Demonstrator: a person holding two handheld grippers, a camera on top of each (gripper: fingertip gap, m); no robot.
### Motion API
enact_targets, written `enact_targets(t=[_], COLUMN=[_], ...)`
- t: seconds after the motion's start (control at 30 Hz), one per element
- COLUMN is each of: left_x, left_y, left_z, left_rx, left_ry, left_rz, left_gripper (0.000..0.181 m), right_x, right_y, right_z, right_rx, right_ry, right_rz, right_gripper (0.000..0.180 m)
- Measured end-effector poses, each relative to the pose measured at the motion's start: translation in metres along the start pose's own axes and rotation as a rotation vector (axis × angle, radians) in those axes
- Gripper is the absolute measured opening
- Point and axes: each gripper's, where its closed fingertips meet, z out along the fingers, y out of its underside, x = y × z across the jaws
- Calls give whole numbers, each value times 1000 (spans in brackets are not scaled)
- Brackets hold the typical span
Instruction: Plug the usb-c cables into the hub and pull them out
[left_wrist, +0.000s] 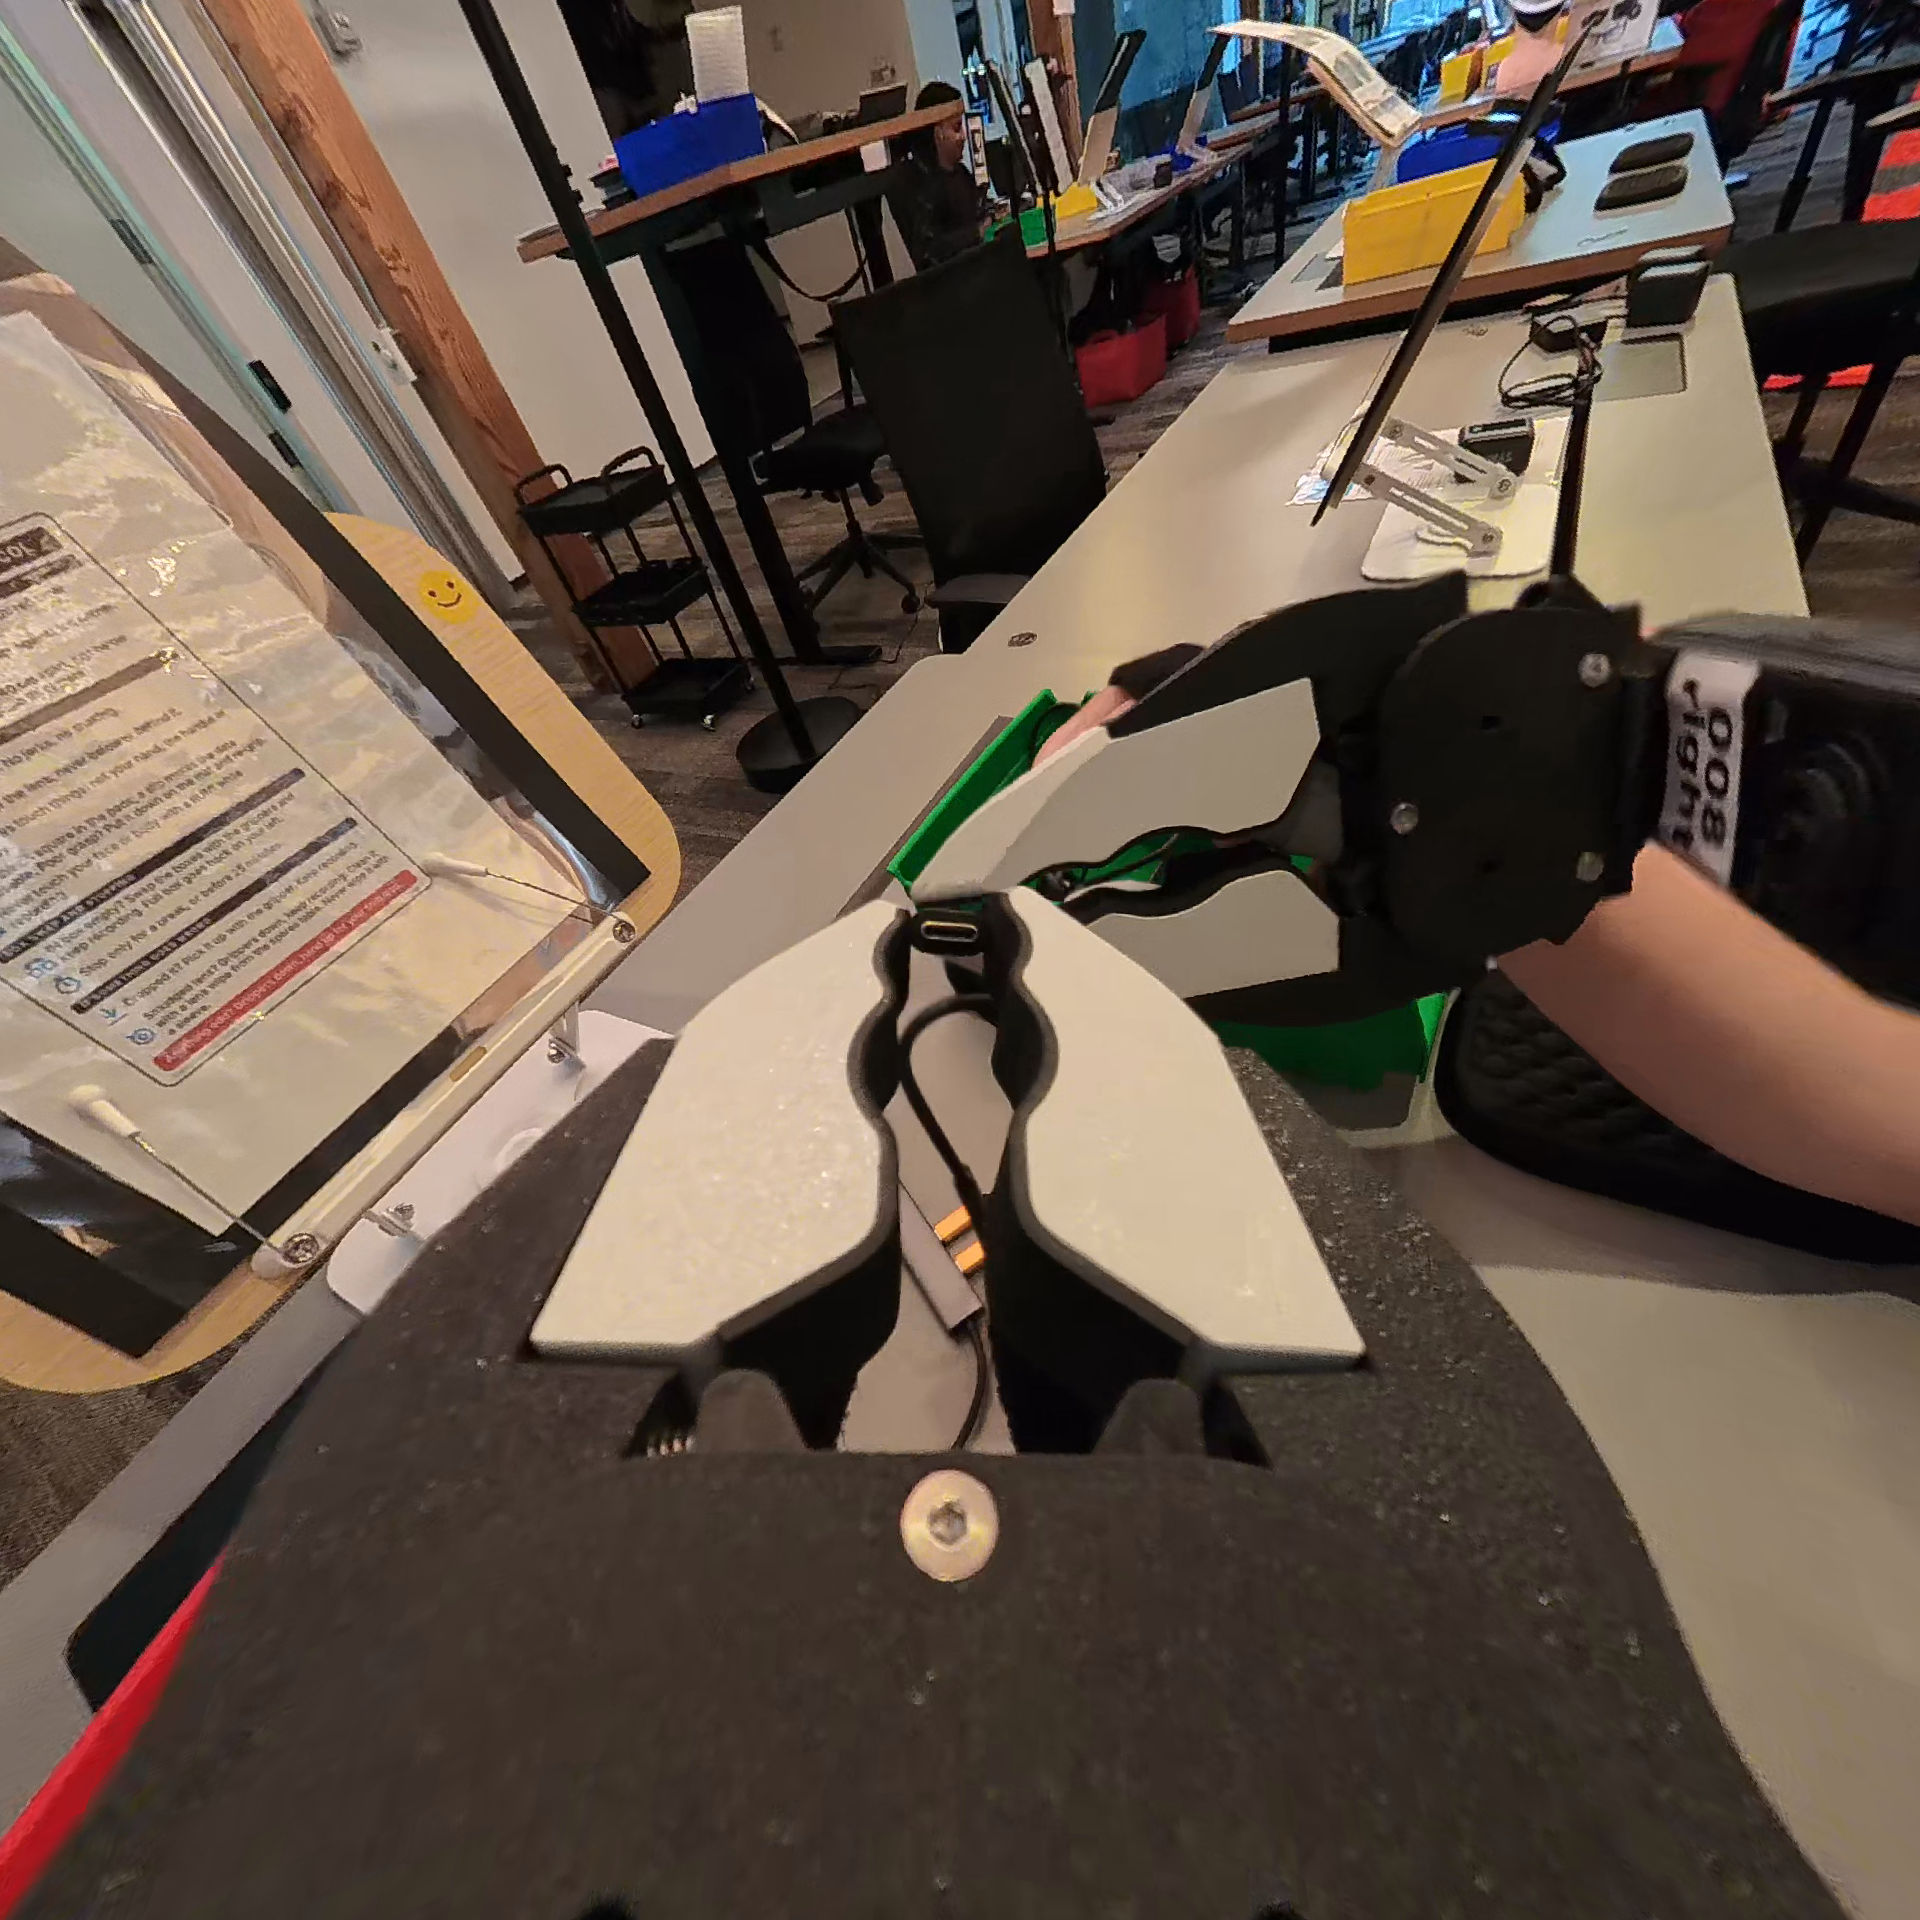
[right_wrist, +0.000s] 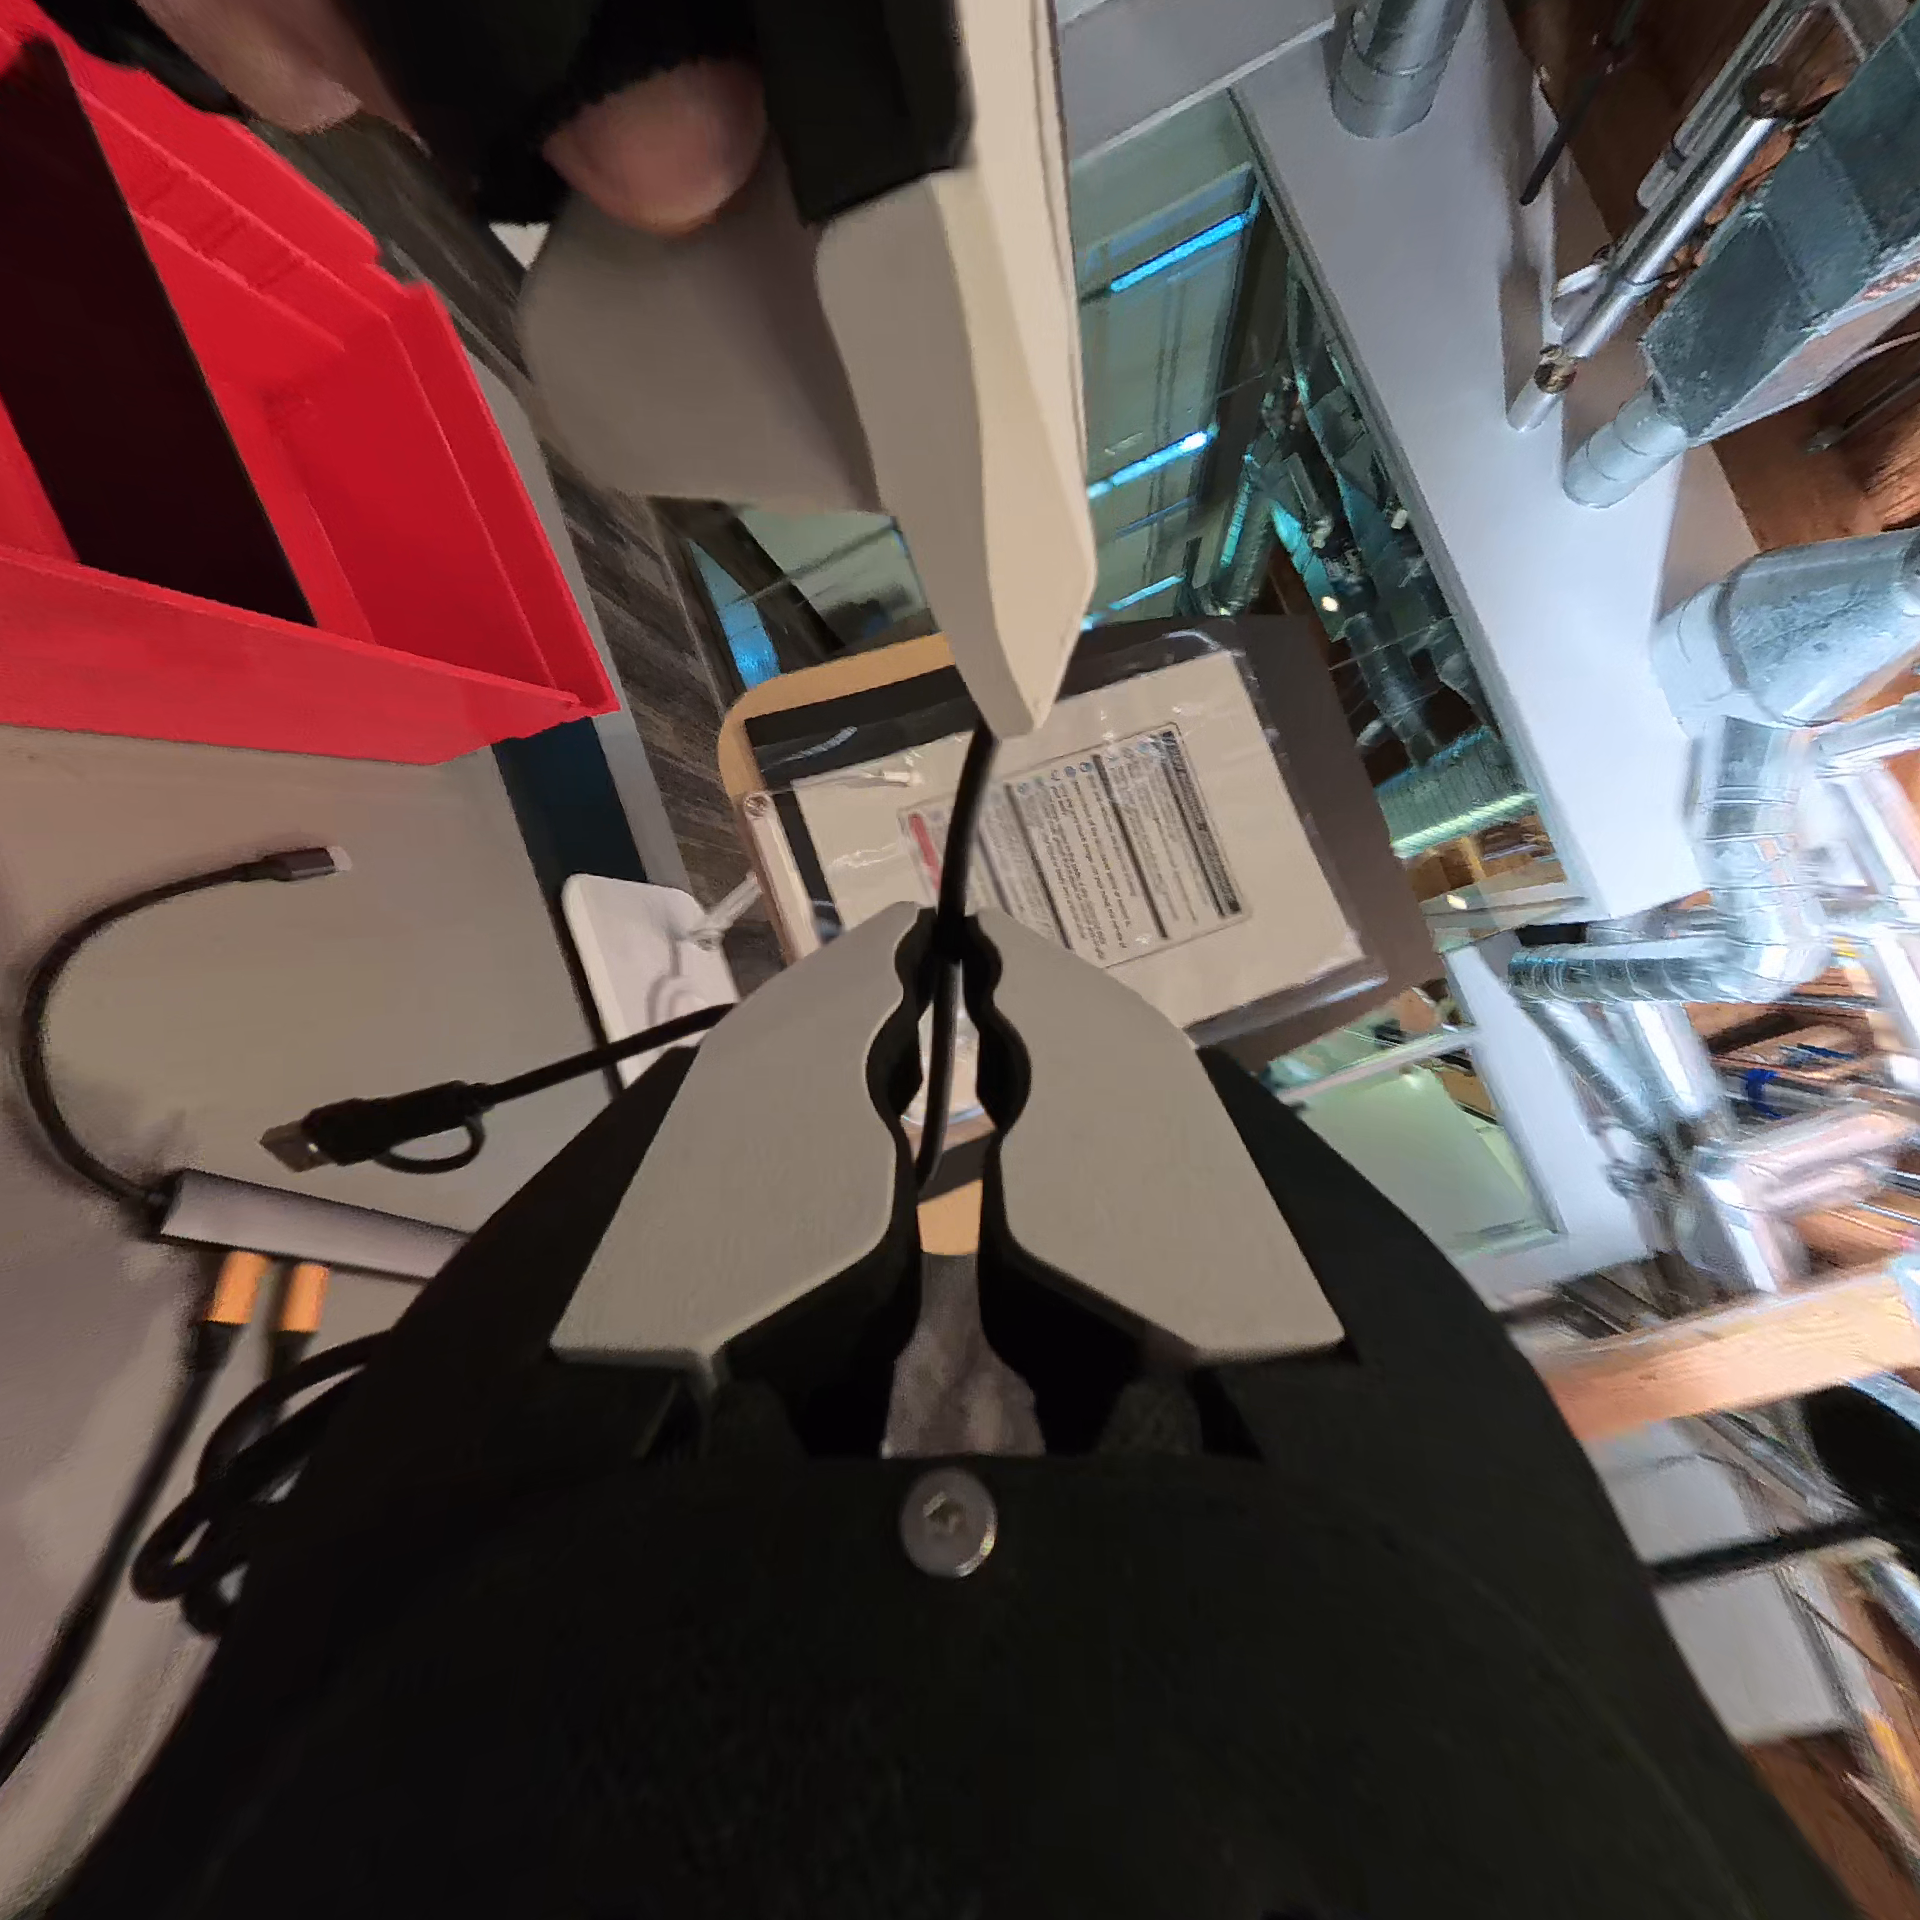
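Note:
My left gripper (left_wrist: 948, 914) is shut on the metal USB-C plug (left_wrist: 948, 928) of a black cable (left_wrist: 935, 1101), held up off the table. The cable hangs down between the fingers. My right gripper (right_wrist: 948, 925) is shut on the same black cable (right_wrist: 951, 831) just below the plug, its tips almost touching the left gripper's tips (right_wrist: 1013, 696). It reaches in from the right in the left wrist view (left_wrist: 1003, 894). The grey hub (right_wrist: 301, 1226) lies on the table with two orange-collared plugs (right_wrist: 265, 1294) in it; they also show under the left gripper (left_wrist: 961, 1242).
The hub's own short lead ends in a loose plug (right_wrist: 301, 862). Another black cable with an adapter end (right_wrist: 384, 1127) lies beside the hub. A red bin (right_wrist: 260, 468) stands at the left, a green bin (left_wrist: 1330, 1039) behind the grippers. An instruction sheet stand (left_wrist: 260, 883) is on the left.

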Motion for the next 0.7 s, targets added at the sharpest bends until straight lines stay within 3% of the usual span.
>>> enact_targets(t=[0.03,0.17,0.23,0.3,0.4,0.47,0.57,0.7], left_x=[1,6,17,34,62,77,89,77], left_y=[0,-4,-11,-22,-39,-52,-68,-68], left_z=[-1,-11,-18,-26,-41,-51,-61,-50], left_rx=[-4,15,55,114,213,308,441,494], left_ry=[9,72,162,283,477,601,729,671], left_rz=[11,-1,-29,-57,-71,-91,-134,-154], left_gripper=[13,12,12,12,13,13,13,13], right_x=[-3,-13,-3,35,94,106,60,-1], right_y=[-2,-23,-44,-55,-31,-5,7,-55], right_z=[-1,-31,-66,-98,-121,-109,-55,-41], right_rx=[21,212,432,680,934,955,741,761], right_ry=[-42,-315,-454,-438,-316,-239,-287,-468], right_rz=[31,212,368,559,898,1045,1017,812], right_gripper=[6,16,21,20,16,13,22,28])
